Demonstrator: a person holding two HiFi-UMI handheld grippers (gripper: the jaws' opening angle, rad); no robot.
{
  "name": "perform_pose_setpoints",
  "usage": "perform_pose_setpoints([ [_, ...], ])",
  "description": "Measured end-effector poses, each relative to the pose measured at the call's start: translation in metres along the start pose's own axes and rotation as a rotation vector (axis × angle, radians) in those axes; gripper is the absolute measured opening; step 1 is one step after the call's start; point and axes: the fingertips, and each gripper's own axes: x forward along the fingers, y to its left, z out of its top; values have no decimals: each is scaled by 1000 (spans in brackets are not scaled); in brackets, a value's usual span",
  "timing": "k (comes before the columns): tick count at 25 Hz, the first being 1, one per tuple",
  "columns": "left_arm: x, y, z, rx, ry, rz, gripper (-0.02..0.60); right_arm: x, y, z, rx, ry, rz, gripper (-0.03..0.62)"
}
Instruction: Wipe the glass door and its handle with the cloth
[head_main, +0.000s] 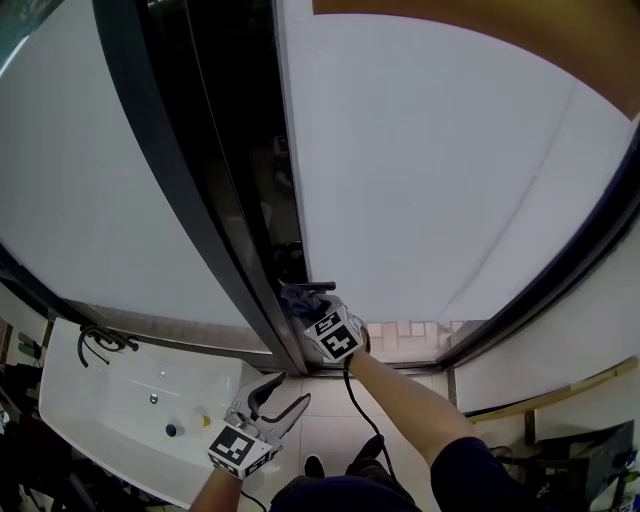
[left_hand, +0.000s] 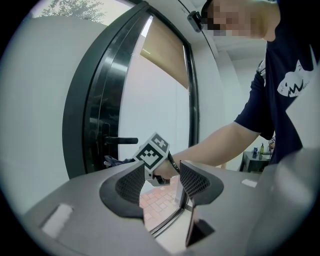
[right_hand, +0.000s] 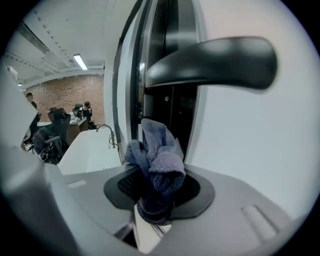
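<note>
blue cloth in right tool, below handle

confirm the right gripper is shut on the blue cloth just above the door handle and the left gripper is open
Not quite. The right gripper view shows the cloth, clamped in the right gripper, just below the door handle, not above it. The left gripper is open, as you say.
</note>
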Motion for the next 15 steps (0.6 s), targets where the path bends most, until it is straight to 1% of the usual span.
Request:
perform_pose_setpoints([
  [1, -1, 0, -1, 0, -4, -2, 216, -4, -2, -4, 26, -33, -8, 140],
  [3, -3, 1, -4, 0, -8, -1, 216, -15, -4, 4, 86, -124, -17, 140],
  [6, -5, 3, -5, -2, 7, 7, 216, -23, -8, 37, 147, -236, -10, 140],
  [8, -5, 0, -2, -3, -2, 5, 216, -20, -6, 57, 188, -281, 1, 141],
  [11, -4, -4, -1, 5, -9, 1, 216, -7, 0, 71, 202, -289, -7, 141],
  [15, -9, -1, -1, -1, 10, 24, 216, 2, 6, 69, 99, -242, -28, 141],
])
